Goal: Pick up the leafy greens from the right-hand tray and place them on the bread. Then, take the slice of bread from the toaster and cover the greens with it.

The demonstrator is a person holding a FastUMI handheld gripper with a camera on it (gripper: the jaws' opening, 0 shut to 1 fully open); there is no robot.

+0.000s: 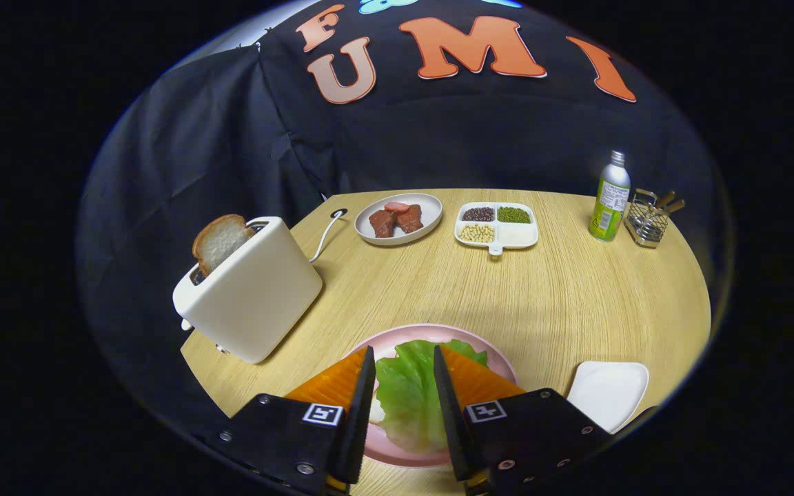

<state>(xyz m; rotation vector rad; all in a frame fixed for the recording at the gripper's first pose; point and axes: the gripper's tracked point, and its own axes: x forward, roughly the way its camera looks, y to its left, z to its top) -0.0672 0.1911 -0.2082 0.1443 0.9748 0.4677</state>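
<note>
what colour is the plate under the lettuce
Pale pink round plate, under the green lettuce leaf between the gripper's open jaws, gripper view.

Staged recording booth, black cloth wall behind wooden table, kitchen props laid out, toaster near left, bottle and cutlery holder far right

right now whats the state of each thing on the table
gripper: fingers apart, straddling the greens, not pressing them
leafy greens: lying on the pink plate, between the fingers
pink plate: loaded with the greens
toaster: one bread slice sticking up from its slot
bread slice: still in the toaster
white tray: bare
bottle: upright, capped
</note>
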